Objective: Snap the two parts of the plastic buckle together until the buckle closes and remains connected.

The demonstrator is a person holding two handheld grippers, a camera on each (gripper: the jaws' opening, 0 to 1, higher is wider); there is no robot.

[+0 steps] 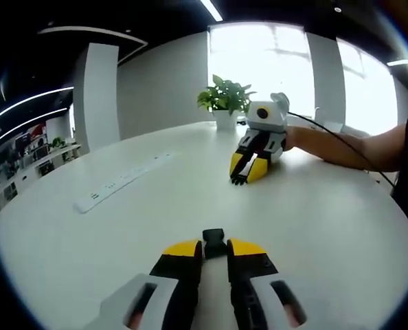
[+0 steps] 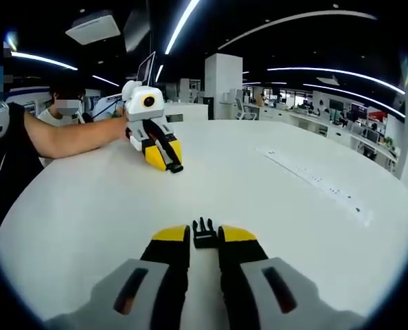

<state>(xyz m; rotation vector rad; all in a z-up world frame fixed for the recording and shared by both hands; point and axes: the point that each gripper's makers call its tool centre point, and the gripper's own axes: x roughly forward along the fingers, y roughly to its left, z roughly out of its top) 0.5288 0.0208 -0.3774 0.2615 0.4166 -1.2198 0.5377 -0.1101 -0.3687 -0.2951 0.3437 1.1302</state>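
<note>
Between the yellow tips of my left gripper sits a black buckle part, blocky and socket-like, and the jaws are shut on it just above the white table. My right gripper is shut on the other black buckle part, whose prongs point forward. The two grippers face each other across the table, well apart. In the left gripper view the right gripper rests tip-down far ahead with a dark piece at its tip. In the right gripper view the left gripper lies at the far left.
A long white power strip lies on the table off to one side. A potted plant stands at the table's far edge by the window. A person's forearm reaches in behind each far gripper.
</note>
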